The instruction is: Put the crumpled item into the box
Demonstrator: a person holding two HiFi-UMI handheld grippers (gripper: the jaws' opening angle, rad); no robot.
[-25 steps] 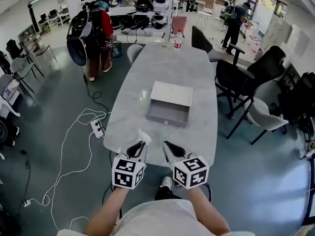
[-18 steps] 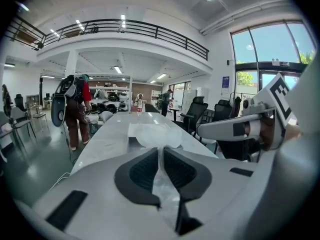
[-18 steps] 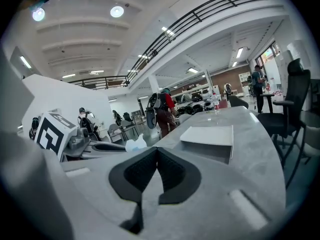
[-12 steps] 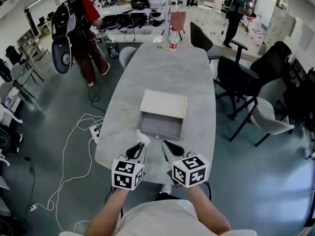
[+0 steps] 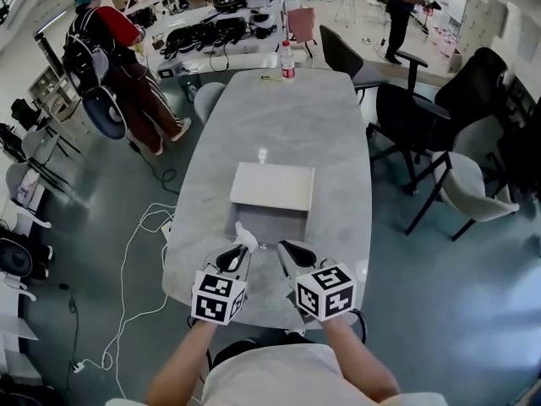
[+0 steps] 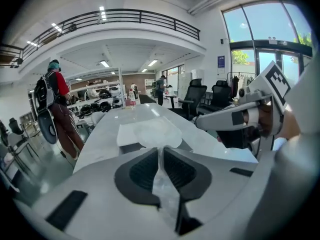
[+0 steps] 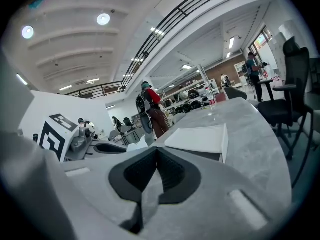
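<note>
The left gripper (image 5: 240, 252) has its jaws closed together on the white crumpled item (image 5: 246, 238). The item is pinched between the black pads and projects beyond the jaw tips. It is held above the near end of the grey table (image 5: 279, 117), at the near left corner of the box (image 5: 272, 186). The box lies flat at mid-table, with its white top on the far side and its open grey compartment toward the person. The right gripper (image 5: 287, 250) is just beside the left gripper. Its jaw tips are pressed together with nothing between them.
</note>
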